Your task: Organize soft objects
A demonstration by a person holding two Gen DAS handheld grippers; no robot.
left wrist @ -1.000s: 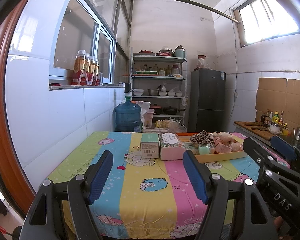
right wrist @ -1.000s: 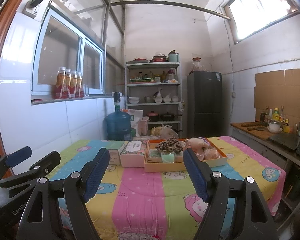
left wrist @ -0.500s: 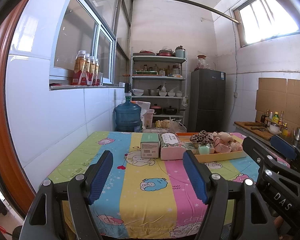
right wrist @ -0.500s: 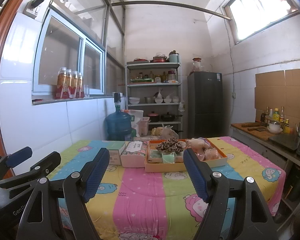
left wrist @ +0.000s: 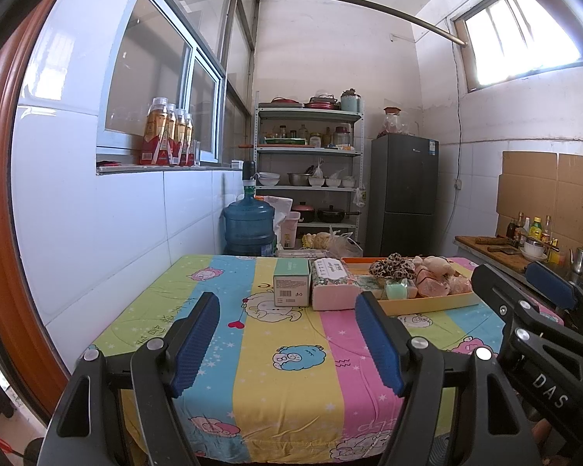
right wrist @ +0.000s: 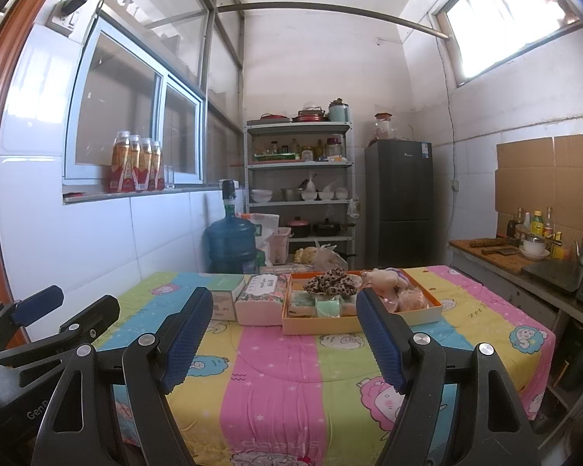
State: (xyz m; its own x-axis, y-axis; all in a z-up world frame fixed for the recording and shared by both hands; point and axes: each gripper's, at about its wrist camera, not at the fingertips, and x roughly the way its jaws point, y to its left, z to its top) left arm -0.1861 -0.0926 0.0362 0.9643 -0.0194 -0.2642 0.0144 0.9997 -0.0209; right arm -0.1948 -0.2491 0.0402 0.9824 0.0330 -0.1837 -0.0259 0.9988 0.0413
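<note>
Well, from where I sit both grippers hang over the near edge of the table [right wrist: 276, 372], well back from everything on it. The left gripper [left wrist: 287, 341] has its fingers spread wide with nothing between them; the right gripper [right wrist: 283, 338] is the same, wide and empty.

The soft things sit at the far side. An orange tray [right wrist: 353, 324] holds a leopard scrunchie [right wrist: 332, 281], a pale plush toy [right wrist: 384, 277], a small green pack [right wrist: 327, 306] and some pinkish bundles [right wrist: 410, 297] I cannot make out clearly. Just left of the tray, touching or nearly so, lies a tissue pack [right wrist: 260, 303], and beside that a green box [right wrist: 225, 295].

How far along is this? I cannot settle it. Most of the soft items already lie in the tray, which fits a job close to done, with the tissue pack perhaps the last piece outside. It fits equally a pile waiting to be sorted out of the tray into some order. The heap inside looks loose rather than neatly laid, but that alone decides nothing. The rest of the cloth in front of me carries no stray items.
</note>
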